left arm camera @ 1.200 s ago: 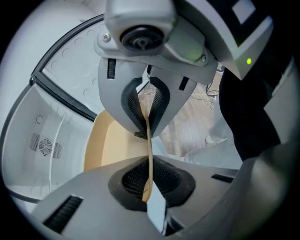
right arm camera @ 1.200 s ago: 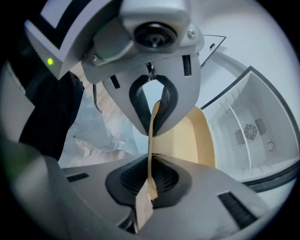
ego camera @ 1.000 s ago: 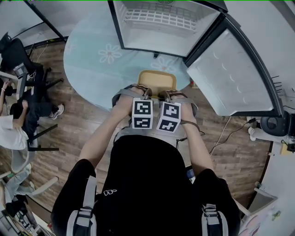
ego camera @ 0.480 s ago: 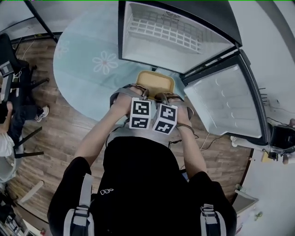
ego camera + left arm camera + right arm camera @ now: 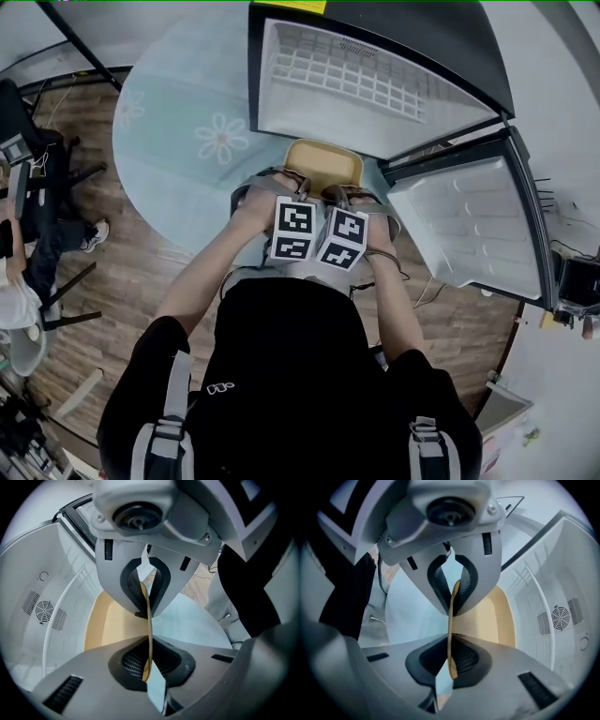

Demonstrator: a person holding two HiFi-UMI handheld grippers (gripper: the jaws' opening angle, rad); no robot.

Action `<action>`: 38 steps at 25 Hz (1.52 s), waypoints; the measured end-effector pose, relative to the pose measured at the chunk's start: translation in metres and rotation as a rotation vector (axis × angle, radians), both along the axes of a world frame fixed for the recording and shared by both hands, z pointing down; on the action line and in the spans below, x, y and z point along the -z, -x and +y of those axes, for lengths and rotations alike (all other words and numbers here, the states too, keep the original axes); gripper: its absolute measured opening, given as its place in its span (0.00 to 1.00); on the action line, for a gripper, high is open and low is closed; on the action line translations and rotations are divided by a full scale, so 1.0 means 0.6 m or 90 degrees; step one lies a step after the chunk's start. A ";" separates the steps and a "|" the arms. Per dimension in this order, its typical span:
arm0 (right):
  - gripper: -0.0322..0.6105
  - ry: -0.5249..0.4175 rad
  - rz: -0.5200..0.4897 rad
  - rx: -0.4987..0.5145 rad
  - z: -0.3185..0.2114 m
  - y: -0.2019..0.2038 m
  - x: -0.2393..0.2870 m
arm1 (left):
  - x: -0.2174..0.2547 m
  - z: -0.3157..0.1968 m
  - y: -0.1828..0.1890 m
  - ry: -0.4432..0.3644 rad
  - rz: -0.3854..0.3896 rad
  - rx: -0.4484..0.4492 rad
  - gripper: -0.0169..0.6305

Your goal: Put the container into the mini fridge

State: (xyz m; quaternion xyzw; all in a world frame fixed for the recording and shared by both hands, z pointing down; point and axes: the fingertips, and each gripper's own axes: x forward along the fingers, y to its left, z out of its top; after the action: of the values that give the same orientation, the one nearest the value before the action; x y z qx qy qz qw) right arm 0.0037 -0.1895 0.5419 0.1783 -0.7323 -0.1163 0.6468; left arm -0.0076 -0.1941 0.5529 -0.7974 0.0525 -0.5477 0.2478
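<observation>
Container, seen from overhead, hangs just short of the open mini fridge, closer than a second ago, so I judge insertion comes next. My left gripper holds its jaws clamped on the yellow rim; my right gripper clamps that rim too.

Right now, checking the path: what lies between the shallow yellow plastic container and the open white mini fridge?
Nothing: the head view shows the container right at the mouth of the mini fridge, above pale blue rug.
</observation>
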 end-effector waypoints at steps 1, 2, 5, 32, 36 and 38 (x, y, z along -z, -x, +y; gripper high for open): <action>0.07 0.001 -0.003 -0.003 -0.004 0.005 -0.003 | -0.003 -0.004 0.005 0.002 -0.002 0.000 0.06; 0.07 0.002 -0.006 -0.006 -0.008 0.009 -0.007 | -0.006 -0.008 0.009 0.005 -0.004 0.000 0.06; 0.07 0.004 -0.013 -0.014 -0.015 0.015 -0.015 | -0.014 -0.015 0.016 0.009 -0.009 0.000 0.06; 0.07 -0.029 -0.006 0.002 -0.136 -0.033 -0.037 | -0.031 -0.140 -0.030 -0.040 -0.008 0.041 0.07; 0.07 -0.031 -0.010 0.015 -0.156 -0.027 -0.048 | -0.042 -0.160 -0.024 -0.047 -0.020 0.046 0.07; 0.07 -0.032 -0.010 0.020 -0.166 -0.026 -0.051 | -0.045 -0.170 -0.023 -0.050 -0.022 0.050 0.07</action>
State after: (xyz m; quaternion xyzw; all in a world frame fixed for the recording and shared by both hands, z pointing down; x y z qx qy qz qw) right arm 0.0194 -0.2889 0.5726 0.1838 -0.7368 -0.1439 0.6346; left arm 0.0060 -0.2963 0.5798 -0.7747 0.1007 -0.5685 0.2579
